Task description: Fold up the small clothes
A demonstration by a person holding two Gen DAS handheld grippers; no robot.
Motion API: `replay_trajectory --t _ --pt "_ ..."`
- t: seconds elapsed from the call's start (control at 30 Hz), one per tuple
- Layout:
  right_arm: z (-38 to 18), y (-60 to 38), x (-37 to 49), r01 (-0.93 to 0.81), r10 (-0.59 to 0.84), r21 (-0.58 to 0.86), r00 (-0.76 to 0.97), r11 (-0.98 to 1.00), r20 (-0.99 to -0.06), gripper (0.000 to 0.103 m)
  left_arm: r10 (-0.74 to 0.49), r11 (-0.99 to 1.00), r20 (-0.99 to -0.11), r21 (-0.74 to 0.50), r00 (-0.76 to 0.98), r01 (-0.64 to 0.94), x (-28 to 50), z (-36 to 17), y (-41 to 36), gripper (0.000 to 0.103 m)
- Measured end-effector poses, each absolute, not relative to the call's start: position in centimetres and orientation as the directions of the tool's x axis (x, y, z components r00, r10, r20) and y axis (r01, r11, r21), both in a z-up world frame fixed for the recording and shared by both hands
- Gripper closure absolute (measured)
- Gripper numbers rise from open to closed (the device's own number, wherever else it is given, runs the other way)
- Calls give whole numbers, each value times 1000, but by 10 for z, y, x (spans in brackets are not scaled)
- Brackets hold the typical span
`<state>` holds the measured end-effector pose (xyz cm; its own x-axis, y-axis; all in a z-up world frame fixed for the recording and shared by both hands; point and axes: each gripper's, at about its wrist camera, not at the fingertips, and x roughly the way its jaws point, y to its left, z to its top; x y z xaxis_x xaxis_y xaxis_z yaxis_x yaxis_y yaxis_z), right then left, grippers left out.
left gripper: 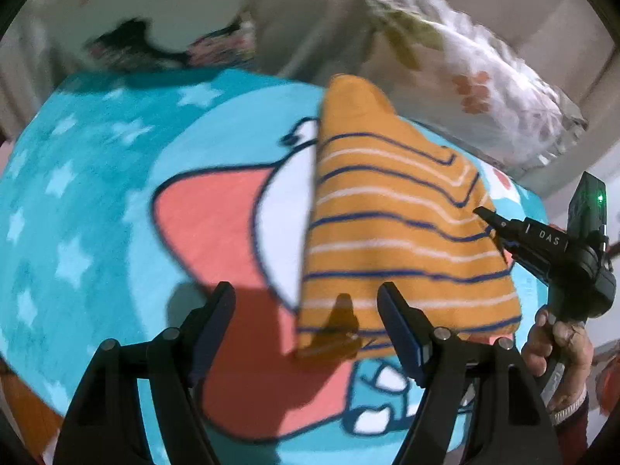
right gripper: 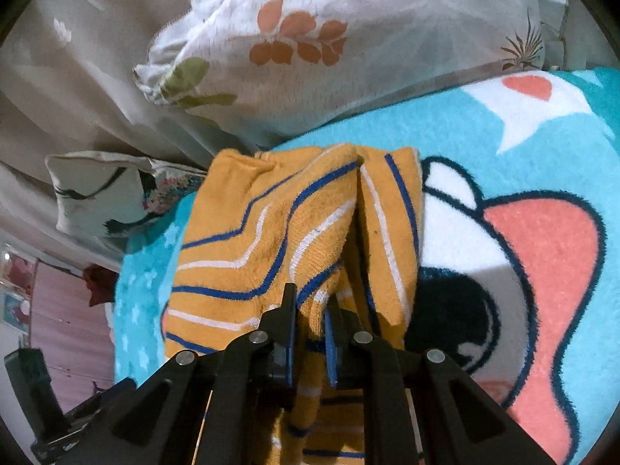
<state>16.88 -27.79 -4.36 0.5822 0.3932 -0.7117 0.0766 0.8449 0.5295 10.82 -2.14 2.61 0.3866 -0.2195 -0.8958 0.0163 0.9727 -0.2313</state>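
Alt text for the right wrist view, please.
The right claw is shut on a bunched edge of an orange striped garment, which lies on a turquoise cartoon blanket. A floral pillow lies behind.

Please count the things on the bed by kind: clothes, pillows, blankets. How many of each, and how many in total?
Clothes: 1, the orange knitted garment with blue and white stripes
Pillows: 2, the white pillow with orange leaf print and the small white cushion with black eyelash print
Blankets: 1, the turquoise fleece cartoon blanket
Total: 4
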Motion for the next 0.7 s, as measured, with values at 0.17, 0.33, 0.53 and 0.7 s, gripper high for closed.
replay_trajectory --t 0.17,0.33,0.53,0.7 --pt "-41 -302 156 105 351 505 599 857 -720 92 -250 968 -915 -233 317 91 128 2 -62 28" --pt "-63 -316 150 162 312 477 570 864 -760 92 -221 972 -949 -197 223 124 125 -38 -93 28" --pt "-78 -316 155 184 275 433 544 883 -793 90 -228 972 -949 -208 219 111 121 -38 -90 28" --pt "-87 -323 161 198 247 406 539 892 -806 76 -211 976 -945 -192 249 100 105 -19 -74 28"
